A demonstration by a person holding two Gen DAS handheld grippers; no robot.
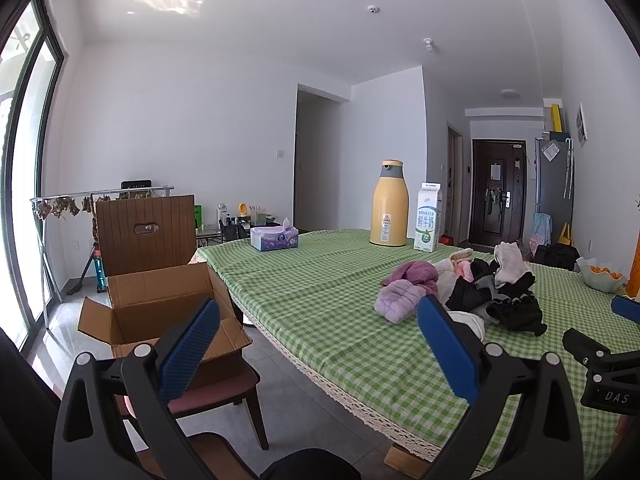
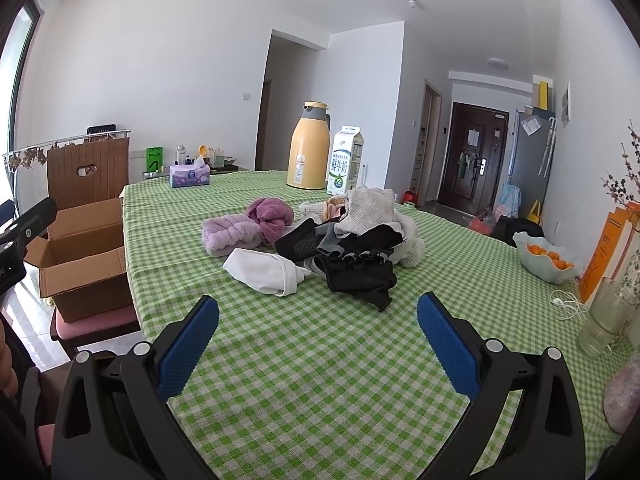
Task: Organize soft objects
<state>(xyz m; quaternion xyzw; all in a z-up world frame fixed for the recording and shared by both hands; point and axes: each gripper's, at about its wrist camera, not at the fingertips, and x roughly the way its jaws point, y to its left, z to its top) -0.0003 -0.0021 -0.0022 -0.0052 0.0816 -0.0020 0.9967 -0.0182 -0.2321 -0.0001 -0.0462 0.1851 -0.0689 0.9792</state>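
1. Table (image 2: 320, 360) w/ green-white check cloth, lace edge; carries everything below except the box.
2. Cardboard box (image 1: 160, 300) – 1 only, flaps up, sits on a pink-cushioned chair (image 1: 224, 390) just beside the table's left edge. Inside looks empty as far as visible.
3. Yellow thermos (image 2: 309, 146) x1 and milk carton (image 2: 346, 160) x1, upright, side by side at far edge.
4. Pile of soft items (image 2: 352, 240) mid-table, all outside the box: 2 purple fluffy pieces (image 2: 256, 226) touching each other, 1 white folded cloth (image 2: 264, 274) in front, black/grey socks or gloves tangled – count unclear – w/ a pale grey piece on top.
5. Bowl (image 2: 540, 264) x1, far right, holds oranges; exact no. cannot tell.
6. Tissue box (image 2: 189, 176) x1, far left corner, tissue sticking up.
7. Left gripper (image 1: 316, 344): blue pads spread wide, nothing between, over table's left edge.
8. Right gripper (image 2: 318, 336): pads wide apart, empty, above cloth near the pile.
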